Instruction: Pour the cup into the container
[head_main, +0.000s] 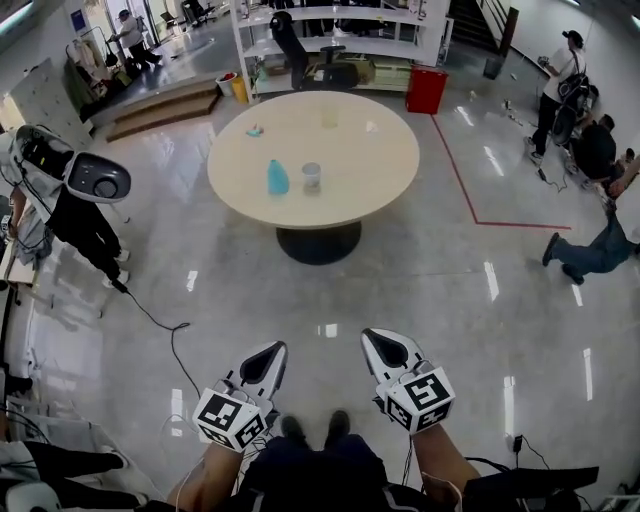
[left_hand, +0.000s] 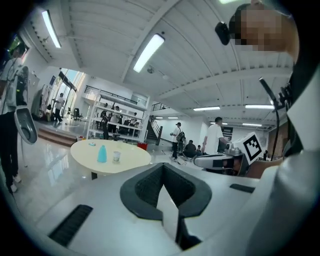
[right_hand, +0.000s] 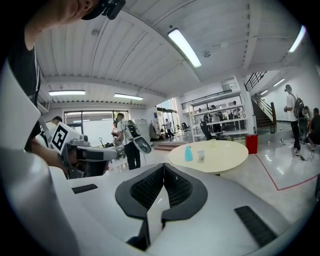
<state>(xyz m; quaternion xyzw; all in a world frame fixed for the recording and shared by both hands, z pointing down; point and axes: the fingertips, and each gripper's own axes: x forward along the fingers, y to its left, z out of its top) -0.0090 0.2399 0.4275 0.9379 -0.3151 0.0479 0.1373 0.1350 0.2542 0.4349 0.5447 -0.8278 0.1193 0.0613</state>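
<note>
- Well, the head view shows the left gripper (head_main: 268, 352) and right gripper (head_main: 384, 345) over the floor (head_main: 450, 300), well apart from the round surface (head_main: 350, 195), where the cup (head_main: 311, 177) stands just right of the blue container (head_main: 277, 178).
- The left gripper view adds that its jaws are pressed together, nothing between.
- The right gripper view shows the same of its own jaws, plus ceiling lights (right_hand: 184, 47).

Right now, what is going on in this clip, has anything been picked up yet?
Nothing is picked up yet. A person stands on the open floor some way from the round table, holding the left gripper and the right gripper out in front, both with jaws together and nothing between them. A blue container and a clear cup stand side by side, untouched, on the table.
</note>
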